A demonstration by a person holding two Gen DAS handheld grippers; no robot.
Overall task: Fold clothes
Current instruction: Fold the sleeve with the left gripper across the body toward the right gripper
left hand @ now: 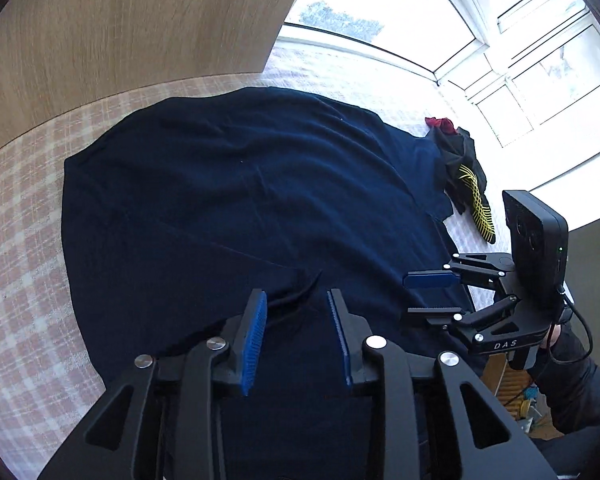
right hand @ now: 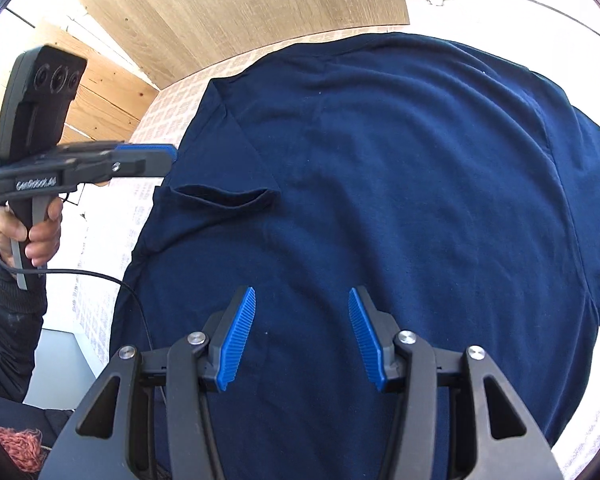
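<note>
Both my grippers, left and right, hover with fingers apart, empty, above the shirt; one sleeve lies folded in, the rest unfolded.

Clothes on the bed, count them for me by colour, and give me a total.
Navy blue: 1, the T-shirt spread flat on the checked bedcover.
Black with yellow lines: 1, the small garment by the window.
Red: 1, the scrap showing behind the black one.
Total: 3

Checked bedspread on bed; wooden headboard along far edge; bright daylight through windows beside it.
</note>
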